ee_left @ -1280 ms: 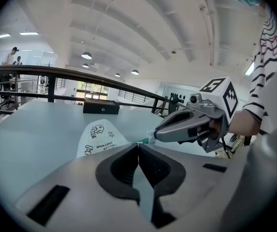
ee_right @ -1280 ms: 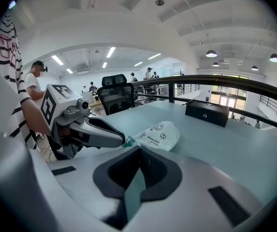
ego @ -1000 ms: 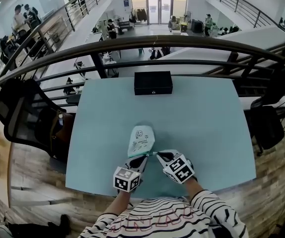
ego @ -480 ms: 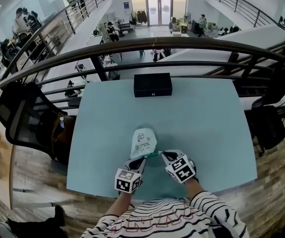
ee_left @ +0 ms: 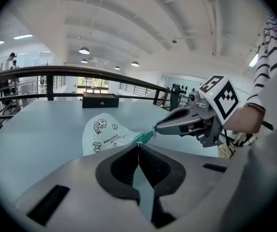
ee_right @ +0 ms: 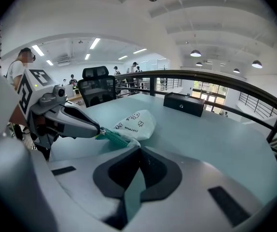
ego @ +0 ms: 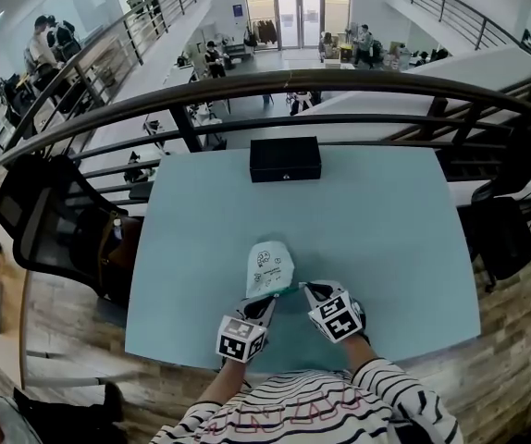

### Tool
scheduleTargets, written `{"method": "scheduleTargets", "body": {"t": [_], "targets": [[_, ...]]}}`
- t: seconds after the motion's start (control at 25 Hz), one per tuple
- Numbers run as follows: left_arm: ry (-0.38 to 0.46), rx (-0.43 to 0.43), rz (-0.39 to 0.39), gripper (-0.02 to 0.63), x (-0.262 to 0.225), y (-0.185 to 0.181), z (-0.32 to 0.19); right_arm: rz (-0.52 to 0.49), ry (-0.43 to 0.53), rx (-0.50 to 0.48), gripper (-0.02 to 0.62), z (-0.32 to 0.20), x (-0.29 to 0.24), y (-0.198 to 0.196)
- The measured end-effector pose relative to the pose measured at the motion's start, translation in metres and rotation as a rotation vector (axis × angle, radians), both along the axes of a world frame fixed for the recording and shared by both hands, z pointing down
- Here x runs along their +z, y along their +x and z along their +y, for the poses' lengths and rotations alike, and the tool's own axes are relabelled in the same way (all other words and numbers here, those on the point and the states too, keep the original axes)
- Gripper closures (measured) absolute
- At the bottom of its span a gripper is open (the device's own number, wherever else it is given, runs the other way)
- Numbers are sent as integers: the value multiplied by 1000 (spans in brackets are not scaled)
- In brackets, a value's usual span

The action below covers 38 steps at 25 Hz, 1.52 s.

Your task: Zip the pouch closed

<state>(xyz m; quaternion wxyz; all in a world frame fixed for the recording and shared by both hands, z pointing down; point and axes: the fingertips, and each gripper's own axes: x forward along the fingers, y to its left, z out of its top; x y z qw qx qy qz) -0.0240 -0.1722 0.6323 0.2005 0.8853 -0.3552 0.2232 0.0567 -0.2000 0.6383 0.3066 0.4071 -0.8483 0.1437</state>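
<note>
Overhead, the pouch (ego: 268, 268) lies flat near the desk's (ego: 376, 229) front edge, with the left tool (ego: 267, 301) and right tool (ego: 308, 290) meeting at its near end. From the left tool's camera, its jaws are pinched together on thin fabric beside the green zip (ee_left: 144, 137). From the right tool's camera, its jaws clamp the zip's end. Light, limp cloth probably bunches, so holding both zip ends should keep it taut.

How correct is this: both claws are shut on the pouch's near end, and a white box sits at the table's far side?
One mistake: the box is black, not white, as the head view shows. The rest holds.
</note>
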Motion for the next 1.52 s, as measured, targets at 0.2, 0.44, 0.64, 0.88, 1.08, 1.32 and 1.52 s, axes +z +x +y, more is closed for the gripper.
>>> {"method": "scheduleTargets", "body": {"t": [0.2, 0.44, 0.64, 0.88, 1.08, 1.32, 1.52], "targets": [[-19, 26, 6, 580, 3, 7, 4, 39, -21, 11, 568, 3, 2, 7], [10, -6, -16, 580, 3, 11, -2, 75, -6, 49, 568, -2, 2, 12], [-6, -65, -39, 580, 9, -6, -6, 96, -17, 111, 568, -9, 5, 29], [-11, -132, -35, 580, 12, -28, -10, 84, -24, 130, 568, -17, 9, 37], [-6, -181, -47, 578, 12, -47, -16, 90, -30, 153, 568, -19, 14, 44], [12, -164, -82, 578, 10, -53, -27, 79, -36, 150, 568, -22, 18, 42], [16, -141, -139, 578, 16, -56, -36, 82, -57, 144, 568, -25, 24, 38]]}}
